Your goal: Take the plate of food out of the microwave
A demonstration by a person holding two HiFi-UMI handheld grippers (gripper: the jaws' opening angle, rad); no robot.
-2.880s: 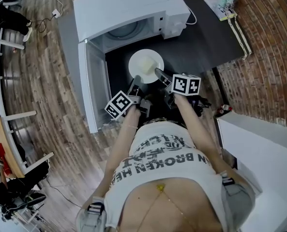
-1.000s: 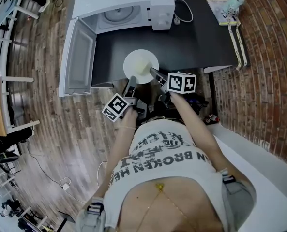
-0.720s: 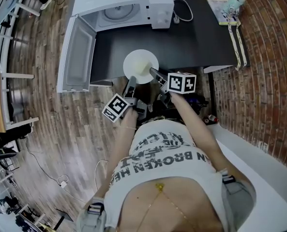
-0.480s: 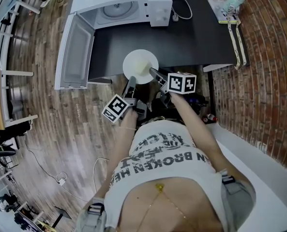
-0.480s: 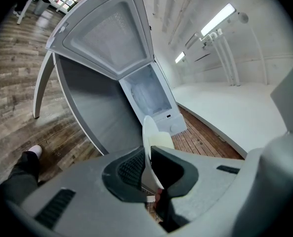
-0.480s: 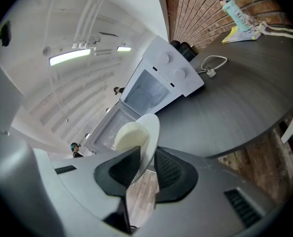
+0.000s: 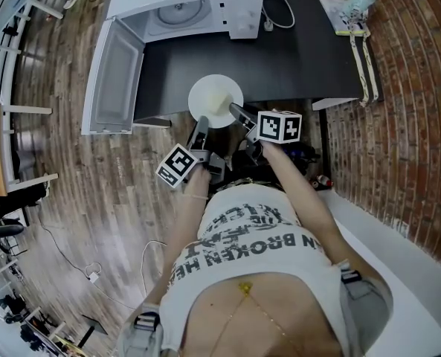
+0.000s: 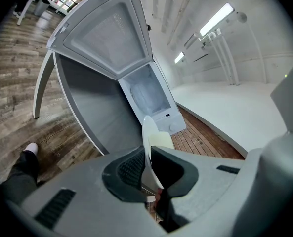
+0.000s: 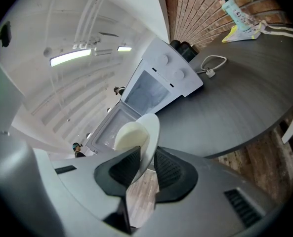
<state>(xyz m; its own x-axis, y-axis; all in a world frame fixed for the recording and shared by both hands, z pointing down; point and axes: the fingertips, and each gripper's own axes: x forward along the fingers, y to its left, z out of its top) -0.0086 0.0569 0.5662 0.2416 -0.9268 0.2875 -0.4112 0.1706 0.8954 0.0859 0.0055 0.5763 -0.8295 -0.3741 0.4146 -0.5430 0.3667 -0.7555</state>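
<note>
A white plate (image 7: 216, 101) with a pale yellow slab of food (image 7: 221, 97) hangs over the front edge of the dark table (image 7: 294, 58), outside the white microwave (image 7: 183, 10). The microwave's door (image 7: 116, 76) stands wide open to the left. My left gripper (image 7: 201, 127) is shut on the plate's near-left rim and my right gripper (image 7: 235, 112) on its near-right rim. In the left gripper view the plate (image 8: 147, 137) shows edge-on between the left gripper's (image 8: 147, 168) pads. In the right gripper view the plate (image 9: 147, 132) and food (image 9: 129, 135) sit clamped in the right gripper (image 9: 145, 169).
A small toy figure and a yellow card (image 7: 345, 2) lie at the table's back right. A white cable (image 7: 279, 12) runs from the microwave. Wooden floor lies left, with furniture legs (image 7: 12, 110) at the far left. Brick surface (image 7: 406, 110) lies to the right.
Since the earliest frame the plate, held by both grippers, has come away from the microwave's mouth to the table's front edge. Over the last second it has hardly shifted.
</note>
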